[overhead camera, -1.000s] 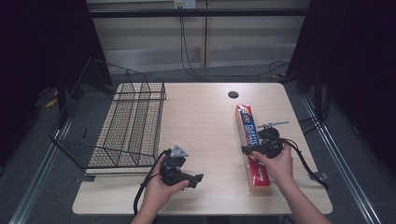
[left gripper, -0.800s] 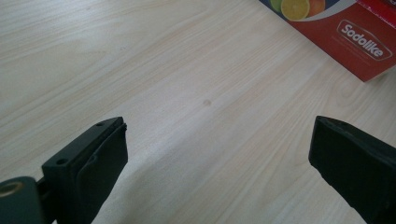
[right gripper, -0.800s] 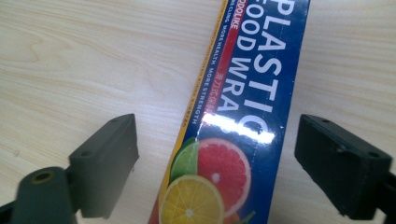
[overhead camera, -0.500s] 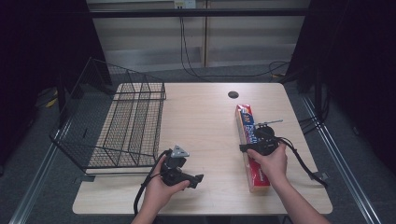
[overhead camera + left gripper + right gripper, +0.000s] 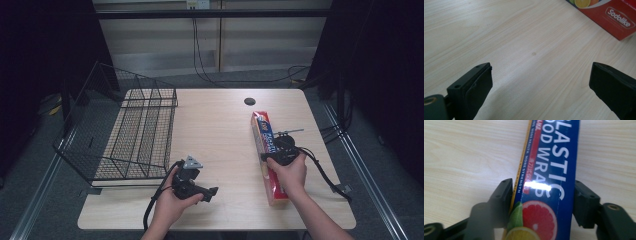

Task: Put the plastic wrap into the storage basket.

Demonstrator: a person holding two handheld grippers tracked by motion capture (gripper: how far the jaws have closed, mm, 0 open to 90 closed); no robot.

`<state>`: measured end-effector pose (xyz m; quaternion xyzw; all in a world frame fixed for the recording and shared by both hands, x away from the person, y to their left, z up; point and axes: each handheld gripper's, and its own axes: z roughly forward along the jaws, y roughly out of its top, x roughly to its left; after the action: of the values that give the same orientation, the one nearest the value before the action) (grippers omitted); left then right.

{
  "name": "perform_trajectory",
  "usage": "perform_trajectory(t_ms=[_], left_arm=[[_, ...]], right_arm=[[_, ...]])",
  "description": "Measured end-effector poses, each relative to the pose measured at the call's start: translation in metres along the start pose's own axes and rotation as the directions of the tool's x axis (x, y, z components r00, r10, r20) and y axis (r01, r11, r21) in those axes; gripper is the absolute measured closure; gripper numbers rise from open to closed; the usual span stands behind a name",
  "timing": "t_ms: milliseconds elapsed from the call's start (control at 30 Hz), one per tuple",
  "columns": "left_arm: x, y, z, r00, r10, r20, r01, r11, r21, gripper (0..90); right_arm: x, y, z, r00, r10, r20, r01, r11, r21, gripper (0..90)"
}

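Two claws work the pale wooden surface (image 5: 220, 130): right claw (image 5: 541, 202) straddles the long red-and-blue plastic wrap box (image 5: 269, 150), jaws touching its sides; left claw (image 5: 541, 85) hovers released.

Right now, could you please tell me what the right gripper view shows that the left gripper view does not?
Right gripper view alone: the plastic wrap box lengthwise between the right gripper's jaws, its PLASTIC WRAP lettering and grapefruit picture legible. Left gripper view alone: the left gripper wide open above bare table, and the box's red corner reading Sodolike. Both: the same box and the wooden table.
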<state>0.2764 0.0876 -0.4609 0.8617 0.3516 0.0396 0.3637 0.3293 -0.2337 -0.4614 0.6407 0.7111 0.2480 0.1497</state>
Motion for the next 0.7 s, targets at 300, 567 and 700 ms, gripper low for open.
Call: perform_trajectory(t_ms=[300, 567, 700], left_arm=[[-0.001, 0.005, -0.004, 1.0, -0.005, -0.001, 0.005, 0.9997, -0.024, 5.0], [-0.001, 0.016, -0.01, 0.9997, 0.013, 0.022, -0.012, 0.9989, -0.044, 4.6], [-0.004, 0.023, -0.01, 0.9976, 0.042, 0.055, -0.041, 0.9986, -0.035, 2.6]], right_arm=[[-0.021, 0.003, -0.015, 0.9959, -0.061, -0.067, 0.06, 0.998, -0.025, 46.6], [-0.032, 0.007, -0.038, 0.9815, -0.132, -0.138, 0.126, 0.991, -0.055, 46.5], [-0.032, 0.007, -0.051, 0.9592, -0.187, -0.212, 0.179, 0.982, -0.055, 46.5]])
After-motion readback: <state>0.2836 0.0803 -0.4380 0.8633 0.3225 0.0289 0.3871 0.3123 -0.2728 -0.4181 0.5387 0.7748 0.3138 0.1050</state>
